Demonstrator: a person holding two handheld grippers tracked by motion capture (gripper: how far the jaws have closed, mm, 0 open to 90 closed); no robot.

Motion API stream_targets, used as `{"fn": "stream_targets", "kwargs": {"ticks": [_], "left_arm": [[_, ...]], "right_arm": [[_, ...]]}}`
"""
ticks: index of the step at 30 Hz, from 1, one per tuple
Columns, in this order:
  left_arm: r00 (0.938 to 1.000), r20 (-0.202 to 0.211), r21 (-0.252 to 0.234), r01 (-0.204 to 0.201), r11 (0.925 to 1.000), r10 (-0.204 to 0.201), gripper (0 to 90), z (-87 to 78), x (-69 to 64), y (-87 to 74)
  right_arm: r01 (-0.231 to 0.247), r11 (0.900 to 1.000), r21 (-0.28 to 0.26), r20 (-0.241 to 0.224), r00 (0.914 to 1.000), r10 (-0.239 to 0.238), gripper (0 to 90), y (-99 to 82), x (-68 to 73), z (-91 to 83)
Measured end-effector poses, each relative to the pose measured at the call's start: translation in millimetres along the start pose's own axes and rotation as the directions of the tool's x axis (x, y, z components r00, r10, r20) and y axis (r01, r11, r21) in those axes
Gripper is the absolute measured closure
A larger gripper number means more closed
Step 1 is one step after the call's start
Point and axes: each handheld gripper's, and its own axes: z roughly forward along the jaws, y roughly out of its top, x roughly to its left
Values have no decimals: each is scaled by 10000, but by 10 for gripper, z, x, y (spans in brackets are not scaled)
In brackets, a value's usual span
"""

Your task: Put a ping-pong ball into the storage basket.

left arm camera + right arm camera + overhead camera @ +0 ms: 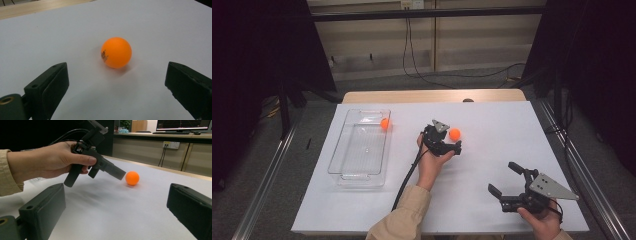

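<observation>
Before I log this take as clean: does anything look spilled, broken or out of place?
Nothing stands out. One ball lies in the far corner of the clear tray; the other ball sits loose on the white table, just ahead of the open left tongs. The right tongs are open, off to the side.

Orange ball (116, 52) with dark print, white table (492, 165), black fingers (53, 86).

clear tray (343, 159) at table's left | second orange ball (384, 123) inside (far corner) | white table (492, 165)
</observation>
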Motion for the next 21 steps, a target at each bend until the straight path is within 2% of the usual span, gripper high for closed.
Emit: {"fn": "stream_targets", "kwargs": {"ticks": [1, 3, 5, 7, 10, 11, 14, 17, 19, 20, 21], "left_arm": [[9999, -31, -80, 127, 9999, -127, 53, 10, -15, 4], [10000, 3, 35, -59, 10000, 59, 53, 9, -2, 17], [9999, -11, -101, 142, 9998, -143, 53, 29, -14, 21], [9999, -13, 92, -107, 9999, 107, 53, 25, 3, 30], [10000, -50, -12, 72, 10000, -73, 53, 44, -9, 35], [9999, -52, 72, -105, 9999, 105, 53, 41, 5, 40], [9999, -49, -67, 102, 9999, -103, 53, 68, -11, 41], [9999, -50, 78, -119, 9999, 119, 53, 78, 1, 42], [9999, -103, -61, 36, 10000, -36, 54, 100, -10, 37], [9999, -58, 109, -127, 9999, 128, 56, 99, 9, 39], [9999, -111, 11, 64, 10000, -64, 55, 111, 1, 36]], "right_arm": [[-5, 10000, -2, 0, 10000, 5, 14, 0, 0, 0], [15, 10000, 1, -17, 10000, -15, 14, 0, -1, -2], [60, 10000, 22, -27, 10000, -60, 14, -1, -3, -3], [97, 10000, 5, -35, 9999, -97, 14, -2, -4, -1], [92, 10000, 8, -33, 10000, -92, 14, -2, -5, 0], [93, 10000, 3, -13, 10000, -93, 14, -3, -3, 2], [100, 9999, 8, -37, 9999, -100, 14, -2, -3, 0], [97, 10000, 10, -33, 9999, -97, 14, -2, -5, 0], [11, 10000, -8, 6, 10000, -11, 14, -1, 0, 1], [94, 10000, 11, -34, 9999, -94, 14, -2, -4, 0], [90, 10000, 6, -35, 10000, -90, 14, -2, -3, 1]]}}
